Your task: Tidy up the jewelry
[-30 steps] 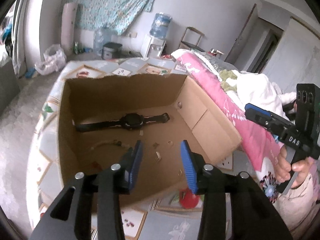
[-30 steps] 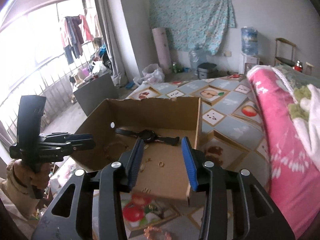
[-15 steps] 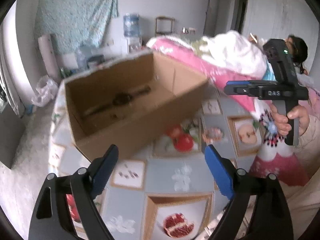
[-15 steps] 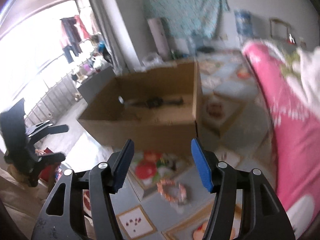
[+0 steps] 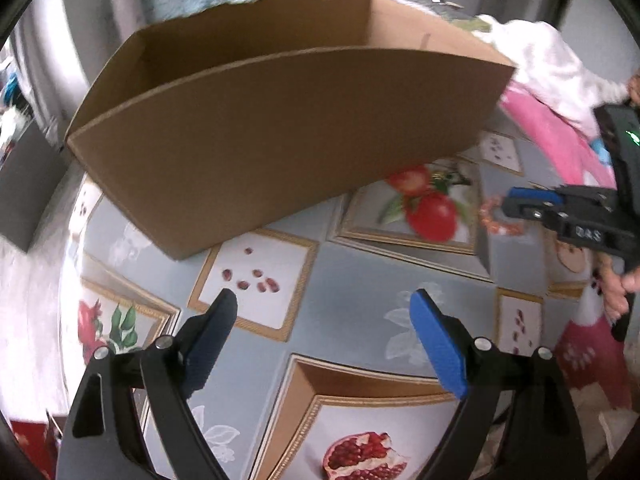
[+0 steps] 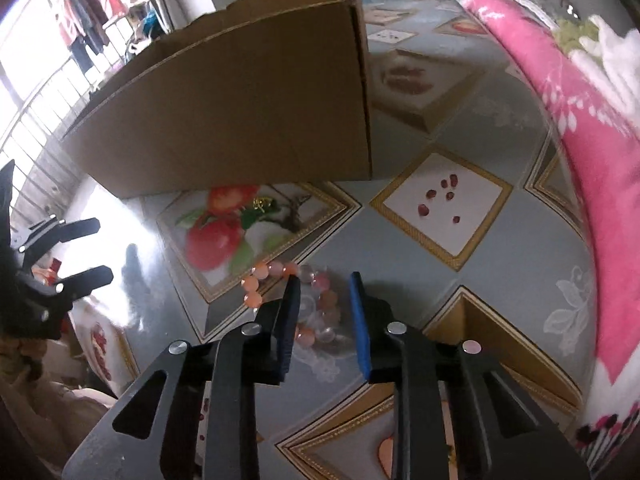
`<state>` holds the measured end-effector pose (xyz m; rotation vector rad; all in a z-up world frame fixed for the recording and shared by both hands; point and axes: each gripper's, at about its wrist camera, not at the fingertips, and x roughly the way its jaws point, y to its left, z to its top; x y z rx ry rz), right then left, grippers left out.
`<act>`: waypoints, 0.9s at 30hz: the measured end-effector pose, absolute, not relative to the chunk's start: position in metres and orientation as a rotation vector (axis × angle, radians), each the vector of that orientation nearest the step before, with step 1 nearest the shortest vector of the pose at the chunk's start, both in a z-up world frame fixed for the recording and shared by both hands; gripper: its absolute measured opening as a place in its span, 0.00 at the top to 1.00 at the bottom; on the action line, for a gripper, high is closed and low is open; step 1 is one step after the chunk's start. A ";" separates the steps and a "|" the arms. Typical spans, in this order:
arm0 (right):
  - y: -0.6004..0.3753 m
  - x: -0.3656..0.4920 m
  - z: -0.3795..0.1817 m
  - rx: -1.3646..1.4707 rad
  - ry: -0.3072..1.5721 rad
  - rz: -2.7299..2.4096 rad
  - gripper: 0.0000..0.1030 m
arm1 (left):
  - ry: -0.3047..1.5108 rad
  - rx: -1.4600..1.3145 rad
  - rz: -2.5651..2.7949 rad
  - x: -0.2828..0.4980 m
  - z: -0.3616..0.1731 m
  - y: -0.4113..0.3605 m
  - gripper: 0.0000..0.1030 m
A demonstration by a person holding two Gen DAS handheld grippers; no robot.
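**Reader:** How far along is the tidying?

**Describer:** Partly, as far as I can judge. A large cardboard box [image 6: 240,100] fills the upper middle of both views, seen from its outer wall, so its contents are hidden. One item is plainly left out: a bracelet of pink, orange and clear beads [image 6: 320,300], lying on the tabletop at lower centre of the right wrist view. There is also a small gold-coloured glint [image 6: 262,203] near the foot of the box, too small to identify.

**Reader:** What are the claws doing?

**Describer:** The right gripper [image 6: 325,284] is lowered over the bracelet, its jaws moderately apart with beads between them, not closed on anything. The left gripper [image 5: 324,304] is spread wide and holds nothing, hovering above bare tabletop at the bottom of its own view.

**Reader:** And the surface and room?

**Describer:** The table [image 5: 360,276] wears a glossy blue-grey cloth printed with gold-framed pomegranates and seeds. A pink floral blanket [image 6: 560,100] runs down the right edge. Upper left shows a bright window with hanging clothes [image 6: 92,4].
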<state>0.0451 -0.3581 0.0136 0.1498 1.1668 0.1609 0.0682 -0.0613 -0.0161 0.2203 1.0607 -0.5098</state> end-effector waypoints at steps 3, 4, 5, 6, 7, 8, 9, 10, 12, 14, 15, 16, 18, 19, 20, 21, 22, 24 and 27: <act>-0.352 0.047 0.014 0.150 1.168 0.177 0.92 | 1.090 0.217 -0.462 0.073 -0.022 -0.059 0.17; -0.350 0.047 0.014 0.148 1.167 0.182 0.92 | 1.096 0.217 -0.453 0.074 -0.024 -0.058 0.17; -0.347 0.048 0.015 0.145 1.166 0.188 0.92 | 1.104 0.217 -0.445 0.075 -0.025 -0.058 0.17; -0.344 0.048 0.015 0.140 1.165 0.195 0.92 | 1.113 0.217 -0.439 0.076 -0.027 -0.057 0.17; -0.340 0.048 0.015 0.139 1.164 0.203 0.92 | 1.117 0.218 -0.434 0.076 -0.028 -0.058 0.17; -0.336 0.051 0.016 0.139 1.164 0.210 0.92 | 1.119 0.219 -0.429 0.076 -0.029 -0.058 0.17; -0.333 0.051 0.016 0.139 1.164 0.216 0.92 | 1.122 0.221 -0.426 0.076 -0.029 -0.058 0.17; -0.331 0.053 0.015 0.137 1.164 0.224 0.92 | 1.123 0.222 -0.425 0.076 -0.030 -0.059 0.17; -0.324 0.056 0.015 0.133 1.163 0.239 0.92 | 1.126 0.223 -0.419 0.076 -0.031 -0.059 0.17; -0.314 0.059 0.013 0.132 1.163 0.250 0.92 | 1.129 0.223 -0.413 0.076 -0.032 -0.060 0.17; -0.311 0.061 0.013 0.131 1.163 0.257 0.92 | 1.130 0.224 -0.411 0.076 -0.033 -0.060 0.17; -0.308 0.062 0.013 0.130 1.163 0.262 0.92 | 1.130 0.224 -0.407 0.076 -0.034 -0.060 0.17; -0.302 0.065 0.013 0.128 1.164 0.274 0.92 | 1.129 0.222 -0.404 0.077 -0.034 -0.060 0.17; -0.300 0.065 0.013 0.127 1.163 0.278 0.92 | 1.129 0.222 -0.403 0.077 -0.034 -0.059 0.17; -0.297 0.066 0.013 0.127 1.163 0.283 0.92 | 1.128 0.223 -0.401 0.077 -0.034 -0.059 0.17; -0.295 0.066 0.013 0.127 1.164 0.288 0.93 | 1.127 0.223 -0.400 0.077 -0.034 -0.059 0.17; -0.291 0.068 0.013 0.125 1.164 0.294 0.92 | 1.125 0.224 -0.399 0.078 -0.034 -0.058 0.17; -0.279 0.069 0.014 0.119 1.163 0.303 0.92 | 1.124 0.225 -0.399 0.078 -0.034 -0.059 0.17; -0.273 0.070 0.007 0.114 1.161 0.320 0.92 | 1.122 0.224 -0.401 0.079 -0.034 -0.058 0.17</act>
